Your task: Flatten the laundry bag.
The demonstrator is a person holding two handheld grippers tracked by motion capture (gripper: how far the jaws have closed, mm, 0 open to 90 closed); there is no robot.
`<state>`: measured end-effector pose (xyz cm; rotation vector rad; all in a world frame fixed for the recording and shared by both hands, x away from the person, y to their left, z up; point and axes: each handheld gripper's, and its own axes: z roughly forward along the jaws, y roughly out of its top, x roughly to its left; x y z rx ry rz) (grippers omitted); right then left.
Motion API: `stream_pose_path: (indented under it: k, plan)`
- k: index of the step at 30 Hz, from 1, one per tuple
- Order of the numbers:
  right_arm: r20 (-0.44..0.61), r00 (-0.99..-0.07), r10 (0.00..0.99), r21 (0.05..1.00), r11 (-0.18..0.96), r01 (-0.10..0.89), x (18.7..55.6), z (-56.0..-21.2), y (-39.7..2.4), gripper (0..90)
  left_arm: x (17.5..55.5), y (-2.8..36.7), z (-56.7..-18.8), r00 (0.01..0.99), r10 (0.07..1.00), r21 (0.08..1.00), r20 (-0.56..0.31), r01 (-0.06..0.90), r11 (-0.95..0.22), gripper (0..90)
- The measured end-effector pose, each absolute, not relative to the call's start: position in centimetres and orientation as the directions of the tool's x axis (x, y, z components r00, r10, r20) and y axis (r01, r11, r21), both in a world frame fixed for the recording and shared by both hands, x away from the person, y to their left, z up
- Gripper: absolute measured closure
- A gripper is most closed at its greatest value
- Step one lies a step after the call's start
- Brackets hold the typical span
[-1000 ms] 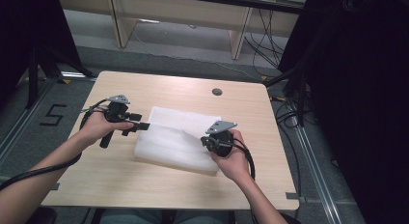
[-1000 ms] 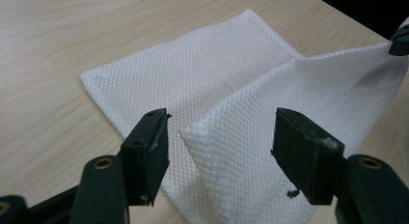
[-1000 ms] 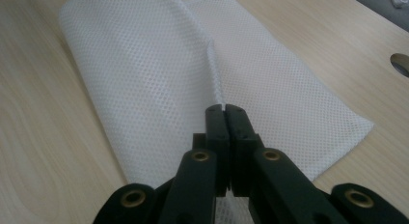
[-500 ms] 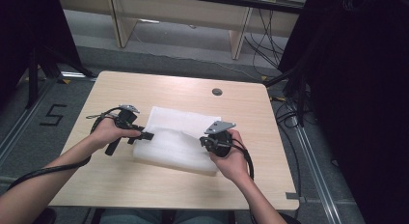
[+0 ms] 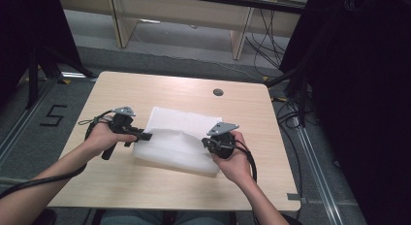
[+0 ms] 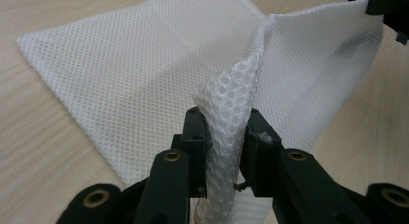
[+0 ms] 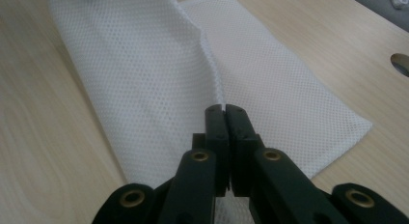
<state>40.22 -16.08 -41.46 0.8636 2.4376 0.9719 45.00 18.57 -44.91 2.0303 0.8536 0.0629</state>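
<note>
A white mesh cloth [image 5: 174, 137] lies flat on the wooden table [image 5: 145, 89], between my two grippers. My left gripper [image 5: 144, 136] is at the cloth's left edge. Its jaws have just been closing, and in the left gripper view the gripper [image 6: 224, 122] pinches a raised fold of the mesh cloth [image 6: 120, 64] between its pads. My right gripper [image 5: 206, 141] sits at the cloth's right side. In its own view that gripper [image 7: 225, 110] is shut on the edge of the cloth's [image 7: 135, 74] upper layer, lifting it slightly. The right gripper [image 6: 386, 7] also appears far off, holding that edge.
A round cable hole [image 5: 218, 92] sits in the table behind the cloth. Bare wood surrounds the cloth on all sides. On the floor are a "5" mark [image 5: 53, 116] at the left and cables [image 5: 291, 118] at the right.
My left hand has slid right to the cloth's left edge and its jaws have closed on a fold of mesh. The right hand has kept still.
</note>
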Motion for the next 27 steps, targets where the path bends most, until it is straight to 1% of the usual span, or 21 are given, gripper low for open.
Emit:
stream_pose_path:
  k: [4, 7, 8, 10, 11, 12, 13, 17, 22, 23, 27]
  plan:
    - [-0.072, -0.752, 0.655, 0.712, 0.562, 0.421, 39.3, -41.7, -16.0, 89.1, 42.7, 19.4, -45.0, 0.787, 0.567, 0.796, -0.243, 0.496, -0.347, 74.7]
    - [-0.061, -0.759, 0.648, 0.705, 0.566, 0.427, 38.8, -41.7, -15.9, 89.0, 41.8, 19.7, -45.2, 0.792, 0.561, 0.803, -0.242, 0.488, -0.343, 74.8]
    - [-0.064, -0.753, 0.655, 0.721, 0.552, 0.419, 38.6, -42.0, -15.7, 89.0, 41.4, 19.9, -45.3, 0.793, 0.557, 0.804, -0.245, 0.488, -0.340, 74.6]
    - [-0.056, -0.769, 0.637, 0.701, 0.574, 0.424, 38.0, -41.9, -15.8, 89.0, 40.5, 20.3, -45.7, 0.795, 0.561, 0.812, -0.230, 0.475, -0.340, 74.2]
    - [-0.064, -0.767, 0.639, 0.710, 0.569, 0.415, 37.7, -42.0, -15.6, 89.0, 40.3, 20.4, -45.8, 0.800, 0.556, 0.813, -0.226, 0.469, -0.346, 73.9]
    - [-0.053, -0.774, 0.631, 0.697, 0.578, 0.424, 37.5, -42.0, -15.7, 89.0, 39.9, 20.5, -46.0, 0.798, 0.560, 0.813, -0.221, 0.468, -0.346, 73.8]
    - [-0.067, -0.774, 0.629, 0.709, 0.576, 0.406, 37.3, -42.2, -15.6, 89.0, 39.7, 20.6, -46.1, 0.804, 0.554, 0.813, -0.219, 0.464, -0.353, 73.7]
    - [-0.059, -0.788, 0.612, 0.688, 0.598, 0.412, 36.3, -42.6, -15.4, 89.0, 38.5, 20.7, -46.6, 0.811, 0.546, 0.809, -0.209, 0.457, -0.369, 72.1]
    - [-0.027, -0.803, 0.595, 0.661, 0.613, 0.432, 35.0, -43.6, -15.1, 88.9, 37.4, 20.7, -47.0, 0.822, 0.533, 0.801, -0.202, 0.452, -0.394, 71.8]
    - [-0.014, -0.799, 0.601, 0.662, 0.604, 0.444, 34.7, -43.8, -15.0, 89.0, 37.1, 20.7, -47.2, 0.828, 0.529, 0.791, -0.189, 0.447, -0.417, 71.6]
    - [-0.023, -0.814, 0.580, 0.648, 0.629, 0.430, 34.5, -43.9, -15.1, 88.8, 36.5, 20.6, -47.3, 0.838, 0.516, 0.784, -0.178, 0.438, -0.440, 70.5]
